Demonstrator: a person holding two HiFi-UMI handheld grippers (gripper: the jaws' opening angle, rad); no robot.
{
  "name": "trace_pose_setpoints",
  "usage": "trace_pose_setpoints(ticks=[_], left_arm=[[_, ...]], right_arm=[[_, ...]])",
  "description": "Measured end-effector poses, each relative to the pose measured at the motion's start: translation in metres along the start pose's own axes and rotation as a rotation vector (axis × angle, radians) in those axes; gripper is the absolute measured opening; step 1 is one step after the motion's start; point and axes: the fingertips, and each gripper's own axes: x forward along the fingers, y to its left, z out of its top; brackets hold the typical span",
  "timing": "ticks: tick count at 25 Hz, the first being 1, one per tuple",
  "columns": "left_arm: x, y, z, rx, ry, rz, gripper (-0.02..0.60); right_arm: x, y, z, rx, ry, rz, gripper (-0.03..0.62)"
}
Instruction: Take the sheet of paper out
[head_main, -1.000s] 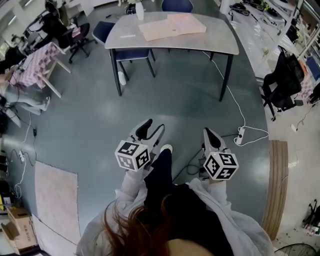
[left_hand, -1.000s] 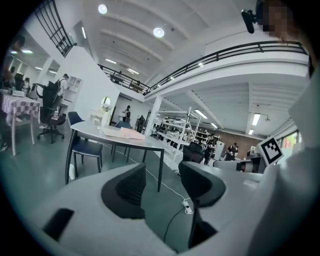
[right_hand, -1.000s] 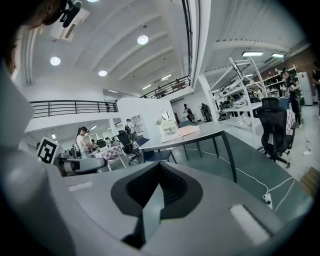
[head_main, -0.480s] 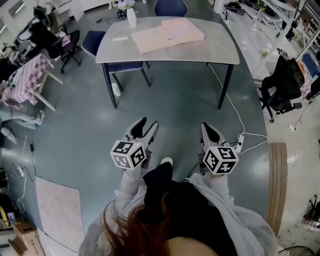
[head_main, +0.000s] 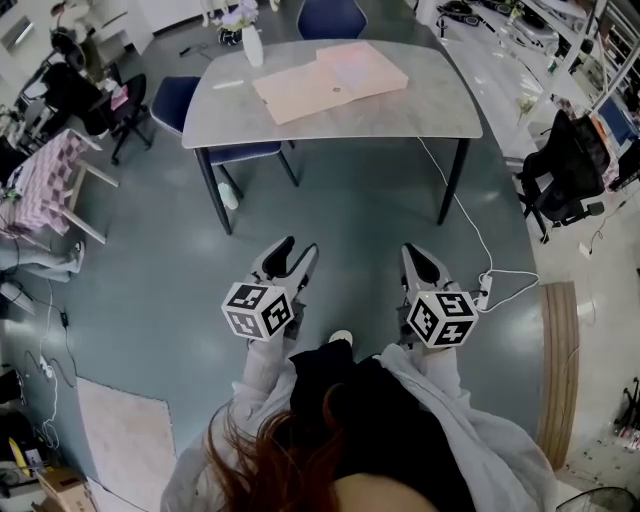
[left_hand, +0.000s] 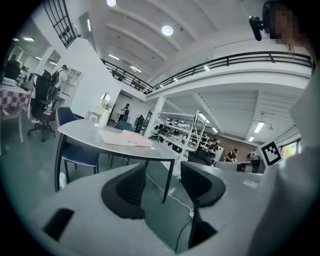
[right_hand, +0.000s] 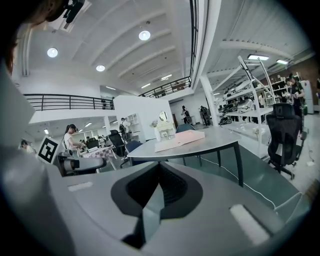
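Approach step: my left gripper (head_main: 293, 252) is released and empty, my right gripper (head_main: 420, 260) clenched on nothing, and next I must reach the pink folder (head_main: 330, 80) on the table (head_main: 430, 110) at upper centre.

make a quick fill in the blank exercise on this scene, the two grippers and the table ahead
1. The left gripper has its jaws ____, with nothing between them.
2. The right gripper has its jaws ____, holding nothing.
3. Both grippers hang over the ____, short of the table where the pink stack of sheets lies.
4. The chairs round the table have ____ seats.

Missing words: open; shut; floor; blue
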Motion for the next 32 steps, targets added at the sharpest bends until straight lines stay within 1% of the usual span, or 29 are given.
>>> trace_pose_setpoints(ticks=[7, 12, 16, 21, 26, 32], left_arm=[[0.006, 0.011, -0.009, -0.034, 0.056, -0.005, 0.213], [0.013, 0.020, -0.018, -0.062, 0.079, 0.001, 0.213], [0.030, 0.030, -0.015, -0.066, 0.084, 0.014, 0.212], [0.065, 0.040, 0.004, -0.059, 0.078, 0.012, 0.212], [0.115, 0.054, 0.020, -0.061, 0.071, 0.014, 0.213], [0.178, 0.079, 0.060, -0.060, 0.038, 0.033, 0.213]], right_arm=[[0.012, -0.008, -0.002, 0.014, 0.041, -0.032, 0.011], [0.029, -0.011, -0.006, 0.019, 0.067, -0.023, 0.011], [0.049, -0.020, -0.003, 0.021, 0.077, -0.007, 0.011], [0.079, -0.038, 0.016, 0.025, 0.068, -0.003, 0.011], [0.120, -0.069, 0.033, 0.004, 0.078, 0.004, 0.011], [0.182, -0.104, 0.079, -0.032, 0.072, 0.038, 0.011]])
